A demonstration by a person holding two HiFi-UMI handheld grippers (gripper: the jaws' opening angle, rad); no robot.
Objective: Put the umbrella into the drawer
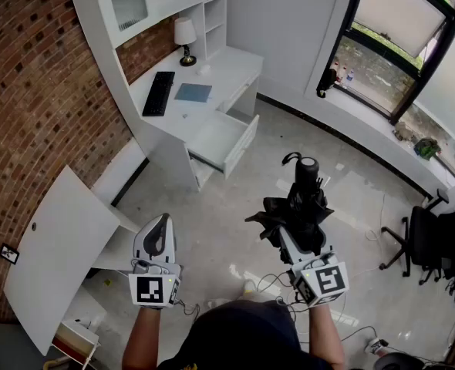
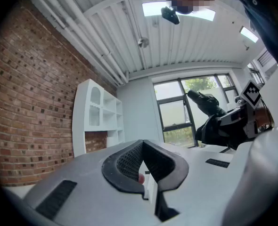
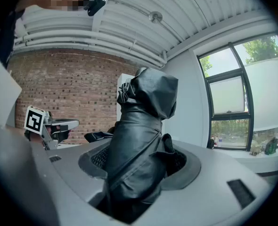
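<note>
A folded black umbrella (image 1: 301,206) with a hooked handle sticks out forward from my right gripper (image 1: 293,241), which is shut on its fabric body. In the right gripper view the umbrella (image 3: 141,126) fills the space between the jaws of that gripper (image 3: 139,168). My left gripper (image 1: 163,223) is held level at the left, shut with nothing in it; its view shows its pads (image 2: 129,161) meeting. The umbrella (image 2: 214,114) also shows at the right of that view. Ahead, the white desk (image 1: 212,75) has an open, empty drawer (image 1: 226,139).
A keyboard (image 1: 159,92), a blue pad (image 1: 193,92) and a lamp (image 1: 185,41) sit on the desk. A white panel (image 1: 58,245) leans at the left by the brick wall. An office chair (image 1: 424,241) stands at the right. Cables (image 1: 366,338) lie on the floor near my feet.
</note>
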